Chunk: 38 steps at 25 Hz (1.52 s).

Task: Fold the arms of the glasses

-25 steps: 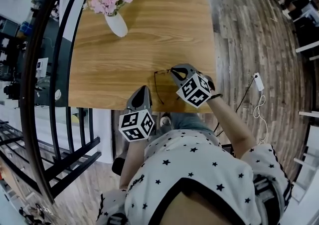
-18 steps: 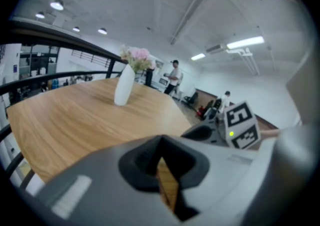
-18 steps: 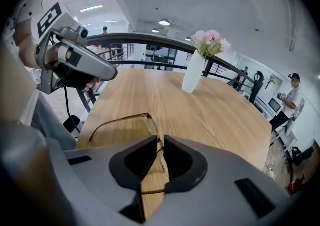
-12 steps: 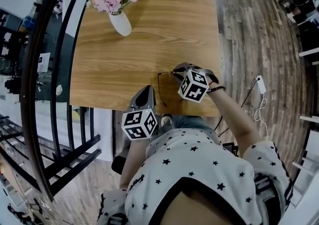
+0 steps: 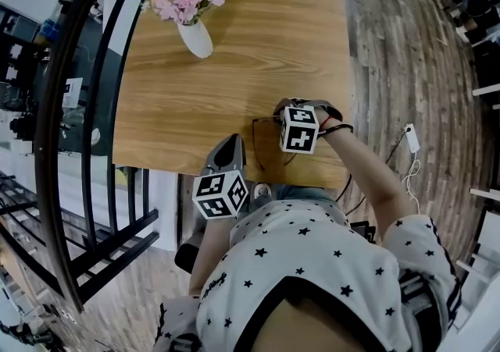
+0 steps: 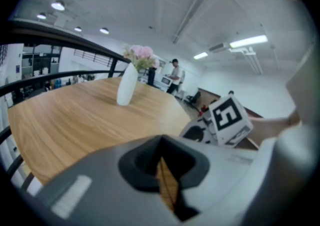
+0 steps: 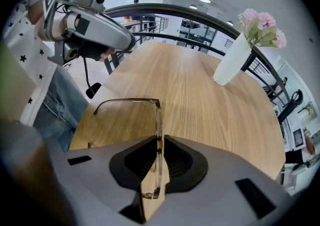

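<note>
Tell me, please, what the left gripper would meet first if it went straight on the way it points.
Most likely the table top: the left gripper, shut and empty, tilts gently down over the near edge, with bare wood ahead. The vase stands left of that line.

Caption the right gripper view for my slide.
Right gripper shut on the front of thin clear-framed glasses over a light wooden table, one arm unfolded; white flower vase beyond.
</note>
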Motion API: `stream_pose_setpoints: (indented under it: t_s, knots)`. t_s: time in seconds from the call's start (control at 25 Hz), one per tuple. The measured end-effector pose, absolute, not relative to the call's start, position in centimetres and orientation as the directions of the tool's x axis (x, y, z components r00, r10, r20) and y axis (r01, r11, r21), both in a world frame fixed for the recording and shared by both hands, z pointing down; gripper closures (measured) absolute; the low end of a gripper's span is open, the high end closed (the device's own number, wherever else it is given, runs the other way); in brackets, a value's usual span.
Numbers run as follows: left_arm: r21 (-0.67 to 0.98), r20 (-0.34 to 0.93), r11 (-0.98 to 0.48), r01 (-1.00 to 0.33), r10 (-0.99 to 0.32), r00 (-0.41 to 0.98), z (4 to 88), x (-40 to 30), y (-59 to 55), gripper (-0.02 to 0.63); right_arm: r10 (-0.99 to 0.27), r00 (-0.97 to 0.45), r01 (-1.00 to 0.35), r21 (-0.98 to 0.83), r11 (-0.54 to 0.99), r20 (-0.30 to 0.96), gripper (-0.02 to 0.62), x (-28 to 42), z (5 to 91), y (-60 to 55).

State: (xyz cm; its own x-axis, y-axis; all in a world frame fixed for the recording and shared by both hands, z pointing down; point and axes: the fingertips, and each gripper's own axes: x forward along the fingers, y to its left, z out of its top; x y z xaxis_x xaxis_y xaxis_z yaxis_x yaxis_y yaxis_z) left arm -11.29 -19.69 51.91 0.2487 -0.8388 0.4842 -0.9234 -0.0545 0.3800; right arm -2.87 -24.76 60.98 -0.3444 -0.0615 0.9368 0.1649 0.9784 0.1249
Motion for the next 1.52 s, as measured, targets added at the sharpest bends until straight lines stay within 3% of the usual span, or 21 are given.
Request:
stream_pose_setpoints:
  t_s: [0.28, 0.56, 1.52]
  knots:
    - [0.381, 0.486, -0.041, -0.924, -0.841, 0.238, 51.7, -11.7, -20.0, 0.598, -0.013, -0.335, 0.192, 0.082, 0.978, 0.942, 0.574, -3.3, 61.0, -24.9]
    - [0.381, 0.476, -0.047, -0.923, -0.846, 0.239, 51.6, -11.5, -19.5, 0.598, -0.045, -0.347, 0.157, 0.105, 0.982, 0.937, 0.574, -3.0, 61.0, -24.9]
    - [0.338, 0.453, -0.101, -0.936, -0.854, 0.256, 50.7, -11.3, -14.1, 0.598, -0.318, -0.452, -0.279, 0.206, 0.938, 0.834, 0.574, -0.8, 54.7, -23.2]
